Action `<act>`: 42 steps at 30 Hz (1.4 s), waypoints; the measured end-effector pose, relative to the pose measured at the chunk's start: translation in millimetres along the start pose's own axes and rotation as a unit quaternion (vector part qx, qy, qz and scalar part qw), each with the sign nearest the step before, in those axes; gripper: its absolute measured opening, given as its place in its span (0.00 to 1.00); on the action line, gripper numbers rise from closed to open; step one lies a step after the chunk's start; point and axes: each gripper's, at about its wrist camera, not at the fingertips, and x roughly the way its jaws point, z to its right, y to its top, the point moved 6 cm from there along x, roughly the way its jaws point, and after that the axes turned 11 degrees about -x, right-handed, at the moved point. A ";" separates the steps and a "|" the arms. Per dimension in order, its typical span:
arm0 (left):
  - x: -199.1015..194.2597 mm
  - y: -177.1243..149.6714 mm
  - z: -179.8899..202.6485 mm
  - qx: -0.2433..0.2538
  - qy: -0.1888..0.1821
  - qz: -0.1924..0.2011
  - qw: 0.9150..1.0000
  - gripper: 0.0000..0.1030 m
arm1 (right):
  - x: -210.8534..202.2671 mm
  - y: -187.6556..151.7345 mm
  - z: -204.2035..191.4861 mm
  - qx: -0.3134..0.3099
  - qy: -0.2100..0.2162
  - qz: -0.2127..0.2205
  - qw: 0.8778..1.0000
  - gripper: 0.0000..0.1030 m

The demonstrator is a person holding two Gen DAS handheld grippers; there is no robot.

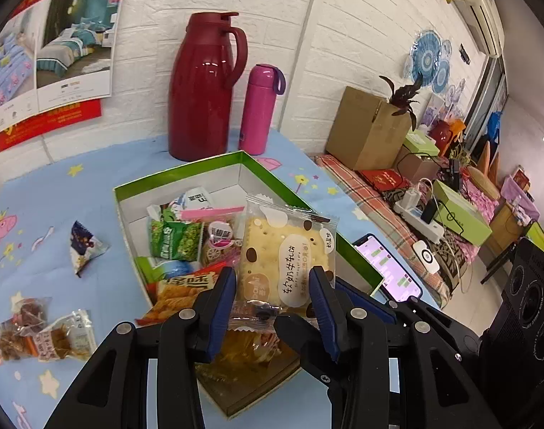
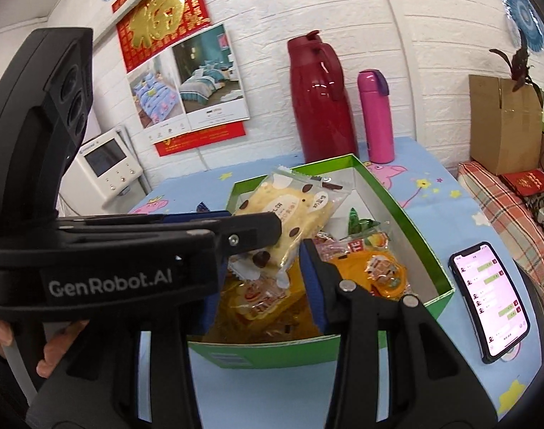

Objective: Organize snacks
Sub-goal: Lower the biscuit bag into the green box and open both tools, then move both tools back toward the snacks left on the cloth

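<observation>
The left gripper (image 1: 274,287) clamps the cracker pack (image 1: 284,255) by its lower edge, above the box (image 1: 186,173). Light, crinkly and brittle inside (likely slippery film), it is best held at the sealed edge. The right gripper (image 2: 261,271) is parted, empty.

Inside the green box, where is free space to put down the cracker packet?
The green box has bare floor at its far end, nearest the red jug. The near half is crowded with snacks. The left gripper holds the cracker packet above that pile.
</observation>
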 end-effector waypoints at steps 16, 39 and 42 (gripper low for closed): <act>-15.4 -11.1 -12.9 -0.021 0.018 0.019 0.999 0.83 | 0.4 -14.2 25.9 0.019 -0.043 -0.021 0.999 0.79; -111.4 -37.0 -91.0 -0.052 0.111 0.103 0.987 0.83 | -8.2 -10.7 -66.2 -0.095 0.017 0.025 0.995 0.79; -121.4 -41.1 -114.9 -0.070 0.124 0.112 0.984 0.83 | -9.1 -15.2 -84.4 -0.105 0.035 0.028 0.993 0.79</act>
